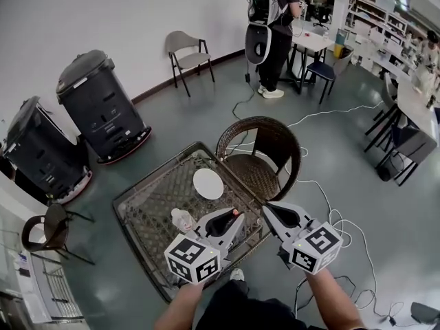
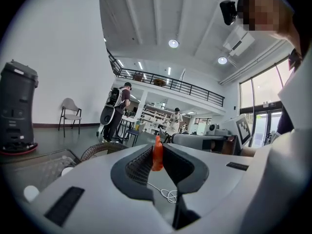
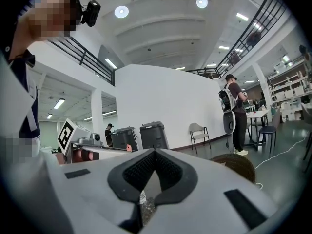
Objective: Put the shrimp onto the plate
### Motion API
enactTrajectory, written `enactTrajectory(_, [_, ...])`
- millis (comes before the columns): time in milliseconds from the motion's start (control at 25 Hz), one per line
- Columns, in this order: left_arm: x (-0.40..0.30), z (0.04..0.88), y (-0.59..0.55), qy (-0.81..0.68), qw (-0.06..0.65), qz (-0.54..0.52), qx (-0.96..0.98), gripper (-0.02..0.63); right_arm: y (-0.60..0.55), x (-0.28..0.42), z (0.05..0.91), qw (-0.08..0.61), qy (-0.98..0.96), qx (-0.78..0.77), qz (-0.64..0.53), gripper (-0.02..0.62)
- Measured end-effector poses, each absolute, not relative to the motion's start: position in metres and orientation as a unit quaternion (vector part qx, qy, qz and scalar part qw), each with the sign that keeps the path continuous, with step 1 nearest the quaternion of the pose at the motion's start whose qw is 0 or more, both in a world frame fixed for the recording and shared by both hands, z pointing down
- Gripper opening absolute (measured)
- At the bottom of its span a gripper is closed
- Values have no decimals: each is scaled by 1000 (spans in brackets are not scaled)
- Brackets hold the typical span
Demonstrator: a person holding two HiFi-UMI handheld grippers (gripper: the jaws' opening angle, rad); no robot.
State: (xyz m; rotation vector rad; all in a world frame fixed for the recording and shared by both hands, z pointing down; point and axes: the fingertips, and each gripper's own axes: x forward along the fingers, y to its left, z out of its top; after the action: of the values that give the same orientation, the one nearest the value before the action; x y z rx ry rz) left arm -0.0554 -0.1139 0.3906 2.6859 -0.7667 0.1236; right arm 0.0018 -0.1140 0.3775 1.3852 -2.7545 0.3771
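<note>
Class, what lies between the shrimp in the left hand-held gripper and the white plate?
Nothing. The head view shows only bare woven tabletop between the shrimp and the plate.

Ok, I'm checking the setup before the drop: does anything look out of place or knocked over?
Nothing looks spilled or damaged. The plate lies flat on the wicker table. One oddity: the shrimp is held only at the very tips of the left tool, sticking up past them.
</note>
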Motion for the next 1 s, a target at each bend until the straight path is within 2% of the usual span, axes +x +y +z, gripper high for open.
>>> enactTrajectory(680, [-43, 427, -205, -356, 186, 85, 912, 63, -197, 8, 419, 22, -903, 390, 177, 6])
enactTrajectory(1000, [-33, 462, -244, -431, 209, 112, 871, 63, -233, 22, 454, 59, -924, 338, 171, 6])
